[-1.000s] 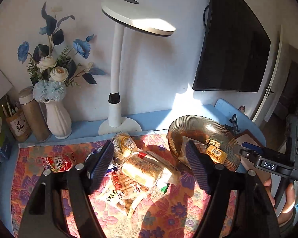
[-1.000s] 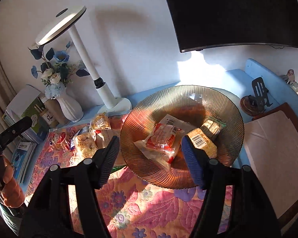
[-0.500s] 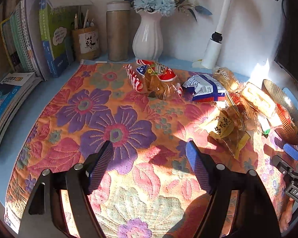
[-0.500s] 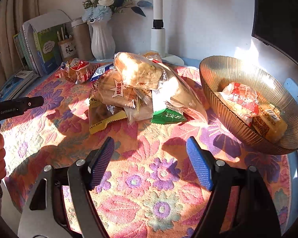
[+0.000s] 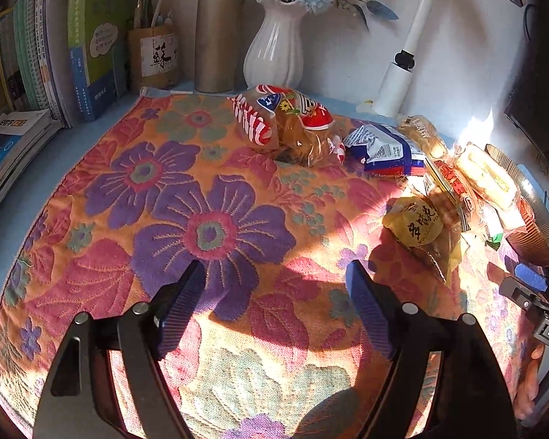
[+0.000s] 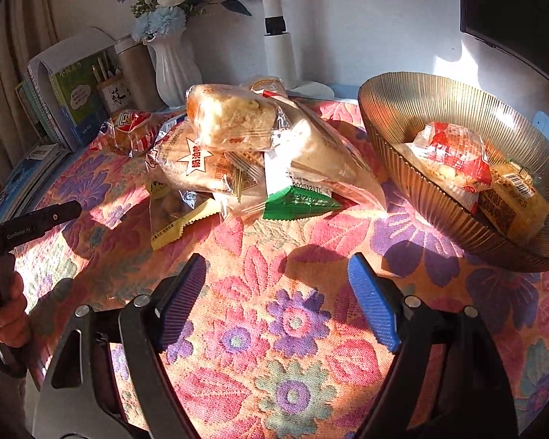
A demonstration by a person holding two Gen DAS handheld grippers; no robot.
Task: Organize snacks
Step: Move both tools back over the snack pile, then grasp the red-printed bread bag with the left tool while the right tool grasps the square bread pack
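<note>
snacks half sorted, both hand-held grippers wide and empty

while the sun falls across it, the big flowery cloth (image 6: 296,329) covers most of the bench (image 5: 36,183), and almost everything sits on it. at the right side stands the ribbed gold bowl (image 6: 413,109). two snacks are already inside it: a red and white packet (image 6: 454,153) and a brown cake with a barcode (image 6: 512,201). so a small part of the job looks done.

most of it is left. a pile of snacks (image 6: 245,153) lies on the cloth just beside the bowl, with a pale bread bag (image 6: 230,117) on top, a star-label bag (image 6: 197,161) under it and a green-cornered packet (image 6: 296,201) at the front. further left are a red striped bag (image 5: 285,124), a blue and white packet (image 5: 384,150) and a round yellow cake (image 5: 417,223). all of these probably need to go in the bowl.

the left hand-held gripper (image 5: 274,307) hangs over bare cloth, well apart from the snacks. its jaws have just been opening, and nothing is between them. the right hand-held gripper (image 6: 278,300) is near the front of the pile, not touching it. its jaws have just been opening too, spread wide and holding nothing.
</note>
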